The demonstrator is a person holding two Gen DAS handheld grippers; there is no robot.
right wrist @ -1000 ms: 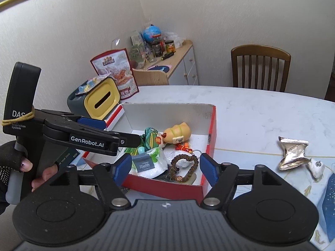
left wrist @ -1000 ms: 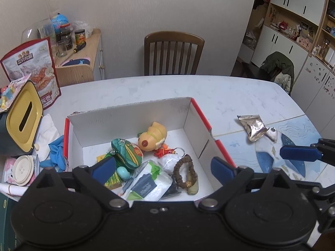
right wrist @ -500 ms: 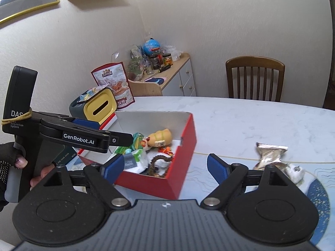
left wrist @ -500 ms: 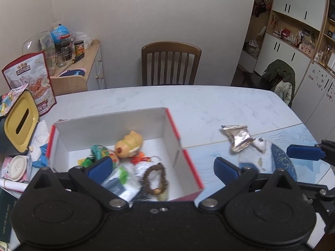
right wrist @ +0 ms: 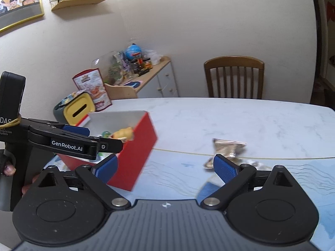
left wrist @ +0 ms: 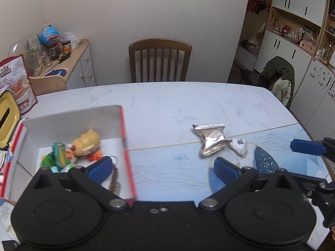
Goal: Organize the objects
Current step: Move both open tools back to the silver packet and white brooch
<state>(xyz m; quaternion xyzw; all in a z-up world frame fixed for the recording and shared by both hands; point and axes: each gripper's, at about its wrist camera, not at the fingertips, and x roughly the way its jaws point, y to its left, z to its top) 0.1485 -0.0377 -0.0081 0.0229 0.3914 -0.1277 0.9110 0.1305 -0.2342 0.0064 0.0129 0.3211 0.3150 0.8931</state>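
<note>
A red box with a white inside holds a yellow toy, a green pouch and a bead bracelet. To its right a crumpled silver foil packet lies on the table, with a small white object beside it. My left gripper stands open over the table between box and packet, nothing between its pads. My right gripper is still opening, nothing between its jaws, with the red box to its left and the packet just past its right pad.
A blue patterned mat covers the table's near right part. A wooden chair stands behind the table. At the left are a yellow-lidded bin, a snack bag and a cluttered side cabinet. A gloved hand holds the left gripper.
Both grippers have moved right, away from over the box and toward the foil packet. The right gripper's jaws have spread wider. The box and packet have stayed where they were.
</note>
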